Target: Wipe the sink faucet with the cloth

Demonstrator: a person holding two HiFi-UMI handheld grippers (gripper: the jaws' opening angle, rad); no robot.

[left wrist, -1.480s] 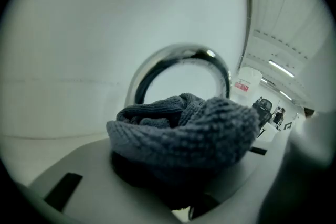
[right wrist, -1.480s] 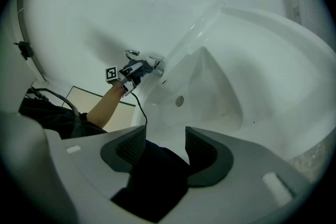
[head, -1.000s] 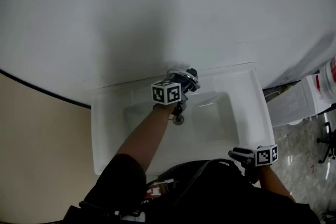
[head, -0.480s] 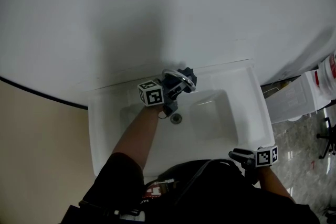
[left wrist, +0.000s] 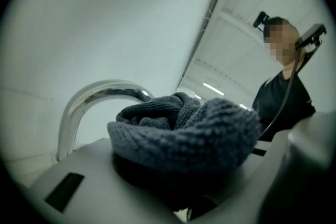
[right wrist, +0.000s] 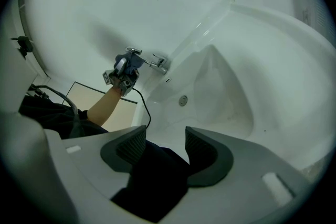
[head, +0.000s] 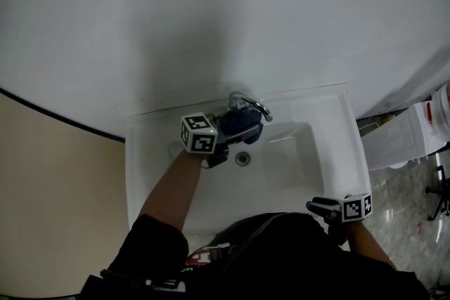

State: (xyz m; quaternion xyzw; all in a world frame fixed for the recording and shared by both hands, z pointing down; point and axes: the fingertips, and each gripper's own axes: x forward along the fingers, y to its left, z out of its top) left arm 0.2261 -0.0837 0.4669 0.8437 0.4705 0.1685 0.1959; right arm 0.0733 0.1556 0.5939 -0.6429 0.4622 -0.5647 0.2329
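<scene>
A chrome arched faucet (head: 247,103) stands at the back rim of the white sink (head: 330,151). My left gripper (head: 235,128) is shut on a bunched dark blue-grey cloth (head: 240,123), and its jaws have just been closing on it. The cloth sits just in front of and below the spout. In the left gripper view the cloth (left wrist: 184,131) fills the jaws, with the faucet (left wrist: 100,92) arching behind it at the left. My right gripper (head: 318,207) rests at the sink's front right edge; its pads (right wrist: 135,145) stand open with nothing between them.
The drain (head: 243,159) lies in the basin below the cloth. A white wall rises behind the sink. A white ribbed container (head: 394,137) and a red-labelled bucket (head: 441,105) stand to the right. A black cable (right wrist: 140,107) trails from the left gripper.
My left gripper has moved left and turned, and the cloth has come off the top of the faucet arch to just below the spout. The right gripper has not moved.
</scene>
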